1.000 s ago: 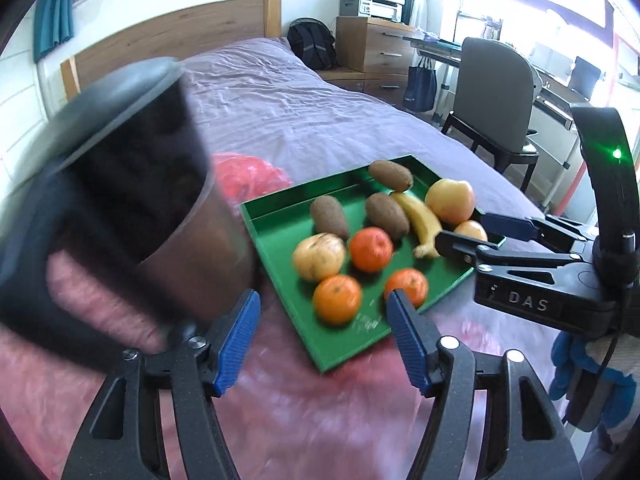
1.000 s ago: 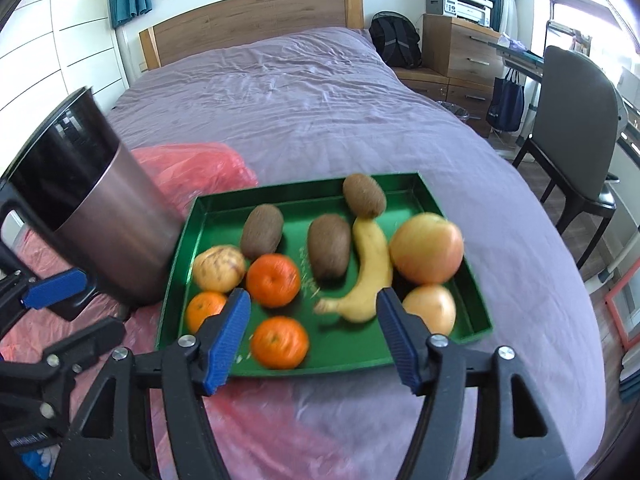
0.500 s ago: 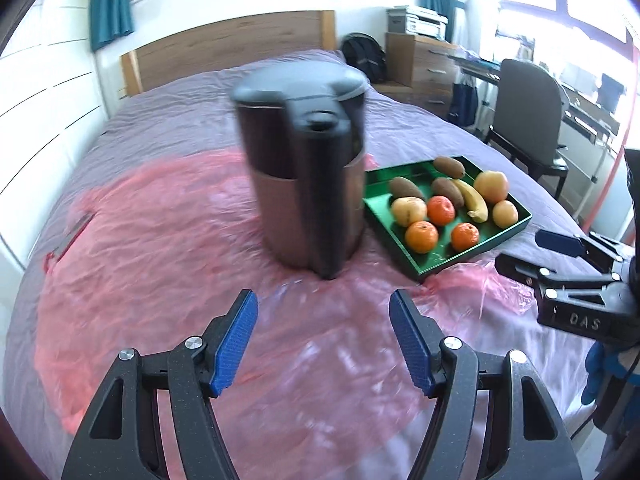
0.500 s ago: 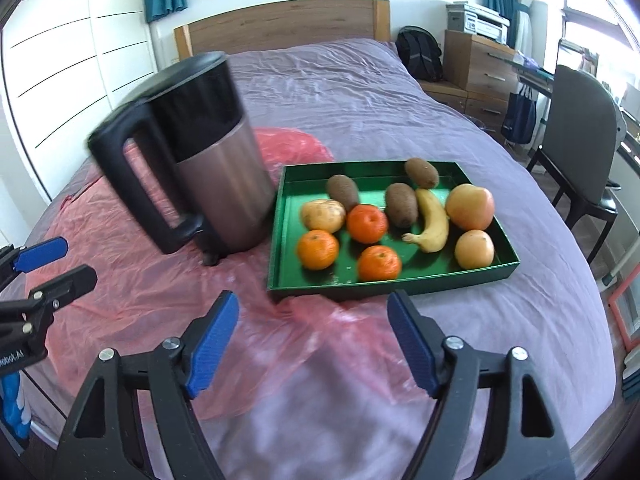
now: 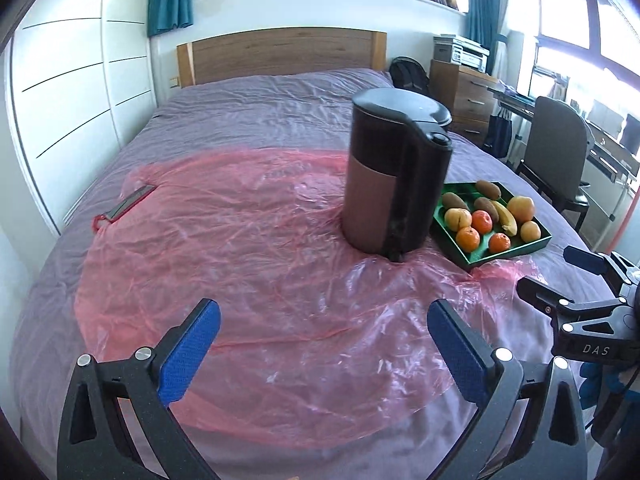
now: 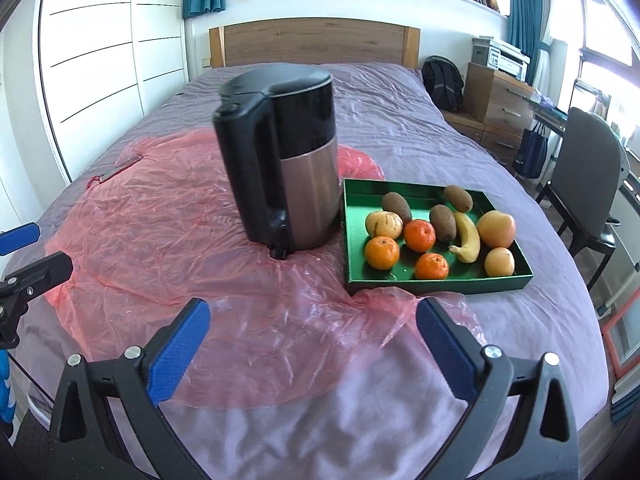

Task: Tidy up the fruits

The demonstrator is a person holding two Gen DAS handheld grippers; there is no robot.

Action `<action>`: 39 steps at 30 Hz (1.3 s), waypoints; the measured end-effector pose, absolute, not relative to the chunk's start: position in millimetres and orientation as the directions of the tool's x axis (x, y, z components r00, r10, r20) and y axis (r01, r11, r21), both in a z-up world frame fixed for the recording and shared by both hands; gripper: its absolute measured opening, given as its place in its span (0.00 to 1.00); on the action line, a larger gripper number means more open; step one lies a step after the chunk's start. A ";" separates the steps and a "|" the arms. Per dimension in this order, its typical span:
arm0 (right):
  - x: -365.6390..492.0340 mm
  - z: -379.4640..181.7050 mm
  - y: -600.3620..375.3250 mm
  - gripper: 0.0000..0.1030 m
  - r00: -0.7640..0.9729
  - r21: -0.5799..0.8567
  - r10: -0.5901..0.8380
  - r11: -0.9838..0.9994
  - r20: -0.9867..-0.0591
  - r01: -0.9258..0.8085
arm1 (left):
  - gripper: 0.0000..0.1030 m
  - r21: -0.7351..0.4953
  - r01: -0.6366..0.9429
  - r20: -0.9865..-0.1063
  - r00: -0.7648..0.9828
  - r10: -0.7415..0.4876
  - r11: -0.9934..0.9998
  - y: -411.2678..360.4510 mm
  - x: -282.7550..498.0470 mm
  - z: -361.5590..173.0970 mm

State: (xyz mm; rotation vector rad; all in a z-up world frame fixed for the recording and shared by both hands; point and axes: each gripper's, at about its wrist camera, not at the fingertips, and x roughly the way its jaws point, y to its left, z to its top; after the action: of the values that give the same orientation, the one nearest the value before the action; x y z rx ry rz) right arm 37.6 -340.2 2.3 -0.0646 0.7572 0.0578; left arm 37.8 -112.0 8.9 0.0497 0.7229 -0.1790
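Observation:
A green tray [image 6: 436,282] on the bed holds three oranges [image 6: 419,235], three kiwis [image 6: 442,222], a banana [image 6: 468,237], a potato-like yellow fruit [image 6: 384,225] and two apples [image 6: 496,229]. The tray also shows in the left wrist view [image 5: 478,258]. My left gripper [image 5: 322,344] is open and empty, well short of the kettle. My right gripper [image 6: 313,342] is open and empty, hovering over the bed in front of the tray. The right gripper also shows at the left wrist view's right edge [image 5: 560,276].
A black and steel kettle [image 6: 282,176] stands on a pink plastic sheet [image 6: 180,252] just left of the tray. A small flat object [image 5: 128,205] lies at the sheet's far left. A chair [image 6: 584,184], drawers and a desk stand right of the bed.
Both grippers have pulled back from the tray and kettle toward the bed's near edge. The fruit and kettle now look farther away. Both stay open and empty.

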 end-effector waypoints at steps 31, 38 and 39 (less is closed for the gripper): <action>17.5 8.1 -364.3 1.00 0.744 -0.071 -0.060 0.997 -0.665 0.016 | 0.99 -0.009 0.134 -0.638 0.762 -0.109 0.991 -96.4 23.4 7.7; 18.0 6.2 -366.6 1.00 0.738 -0.070 -0.061 0.997 -0.672 0.019 | 0.99 0.000 0.145 -0.631 0.767 -0.112 0.989 -100.1 22.4 10.1; 18.1 5.9 -367.1 1.00 0.738 -0.069 -0.061 0.997 -0.672 0.020 | 0.99 0.001 0.146 -0.631 0.768 -0.112 0.989 -100.4 22.2 10.2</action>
State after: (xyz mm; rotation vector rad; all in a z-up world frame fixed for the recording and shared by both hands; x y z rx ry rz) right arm 18.1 -367.1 5.9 -0.0585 0.7399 -0.0448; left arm 22.2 -100.4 10.2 0.0508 0.6813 -0.1401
